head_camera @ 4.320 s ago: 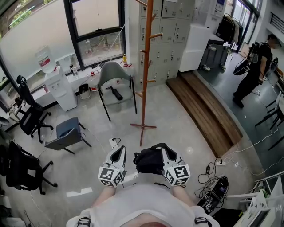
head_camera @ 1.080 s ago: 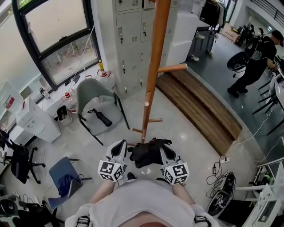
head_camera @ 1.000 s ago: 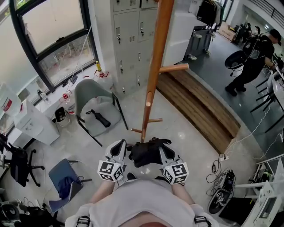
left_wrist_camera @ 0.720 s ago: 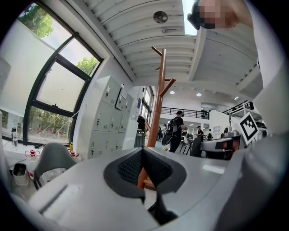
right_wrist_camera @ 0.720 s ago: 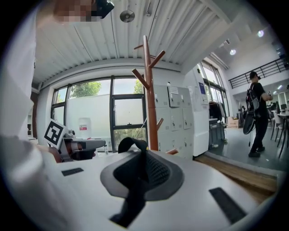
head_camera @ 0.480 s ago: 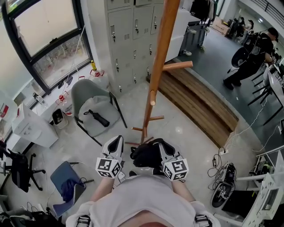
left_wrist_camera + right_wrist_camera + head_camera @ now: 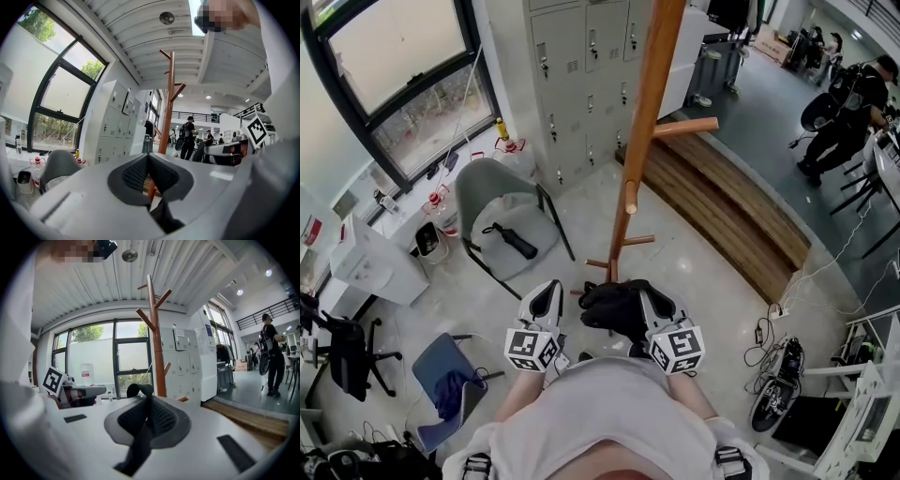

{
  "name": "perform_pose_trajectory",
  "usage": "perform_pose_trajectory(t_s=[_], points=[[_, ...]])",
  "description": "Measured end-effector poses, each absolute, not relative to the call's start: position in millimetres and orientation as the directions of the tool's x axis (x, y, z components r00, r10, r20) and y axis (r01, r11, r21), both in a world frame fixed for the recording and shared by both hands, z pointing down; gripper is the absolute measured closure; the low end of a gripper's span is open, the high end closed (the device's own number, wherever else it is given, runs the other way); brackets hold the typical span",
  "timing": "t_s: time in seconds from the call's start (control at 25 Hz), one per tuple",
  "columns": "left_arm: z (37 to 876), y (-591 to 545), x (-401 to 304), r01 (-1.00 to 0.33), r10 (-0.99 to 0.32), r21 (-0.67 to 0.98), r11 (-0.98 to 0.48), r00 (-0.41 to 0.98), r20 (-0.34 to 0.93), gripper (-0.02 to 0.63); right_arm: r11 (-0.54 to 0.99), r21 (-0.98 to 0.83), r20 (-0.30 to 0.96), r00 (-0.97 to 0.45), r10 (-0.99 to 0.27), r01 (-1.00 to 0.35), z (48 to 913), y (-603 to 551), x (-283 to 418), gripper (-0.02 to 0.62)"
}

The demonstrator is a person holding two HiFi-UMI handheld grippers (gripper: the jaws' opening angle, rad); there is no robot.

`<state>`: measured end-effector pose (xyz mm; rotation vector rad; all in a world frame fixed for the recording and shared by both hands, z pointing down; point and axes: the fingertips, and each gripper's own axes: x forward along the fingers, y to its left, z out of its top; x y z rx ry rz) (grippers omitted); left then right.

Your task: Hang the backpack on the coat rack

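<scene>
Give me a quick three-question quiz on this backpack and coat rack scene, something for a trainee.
1. Yes or no: does the backpack hang on the rack yet?
2. What is the right gripper shut on? A) a black strap B) a rack peg C) nothing
3. What grey furniture stands against the wall behind the rack?
Key: 1 no, the backpack is held low near the rack's foot. 2 A. 3 lockers.
</scene>
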<state>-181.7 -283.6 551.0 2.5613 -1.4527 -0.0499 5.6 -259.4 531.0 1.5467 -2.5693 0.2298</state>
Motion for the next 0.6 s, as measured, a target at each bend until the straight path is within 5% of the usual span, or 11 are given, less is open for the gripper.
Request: perform_pose_trajectory(t_s=[0.6], points=[[555.5,-297.3,-183.9,-0.841,-0.848,0.198,-0.504,0.525,0.074,0.595,0.492,-0.032,0.149,-0.491,-0.858,-0.870,495.7,-272.2,-8.1,0.577]])
